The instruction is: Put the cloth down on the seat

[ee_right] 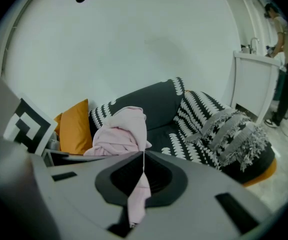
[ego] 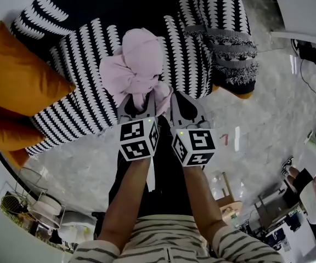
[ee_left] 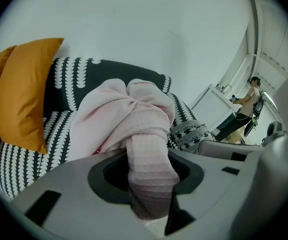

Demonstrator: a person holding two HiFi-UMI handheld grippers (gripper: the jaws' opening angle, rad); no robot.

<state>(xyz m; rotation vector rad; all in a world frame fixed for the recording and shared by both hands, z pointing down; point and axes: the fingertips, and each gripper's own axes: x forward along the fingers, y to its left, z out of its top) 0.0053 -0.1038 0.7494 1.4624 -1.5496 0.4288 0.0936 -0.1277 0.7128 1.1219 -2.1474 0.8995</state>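
A bunched pale pink cloth (ego: 137,67) hangs over the front of the black-and-white patterned seat (ego: 81,100). My left gripper (ego: 139,104) is shut on a thick fold of the cloth (ee_left: 146,154). My right gripper (ego: 171,100) is shut on a thin edge of the same cloth (ee_right: 140,191), close beside the left one. In the right gripper view the cloth's bulk (ee_right: 119,131) rises in front of the seat (ee_right: 184,134). Whether the cloth rests on the cushion or is held just above it cannot be told.
An orange cushion (ego: 15,86) lies on the seat's left, and a fringed black-and-white throw (ego: 229,53) drapes over its right arm. A marble floor (ego: 257,125) lies below. A person (ee_left: 246,109) stands by a white counter (ee_right: 251,79) far off. Wire baskets (ego: 26,201) stand at lower left.
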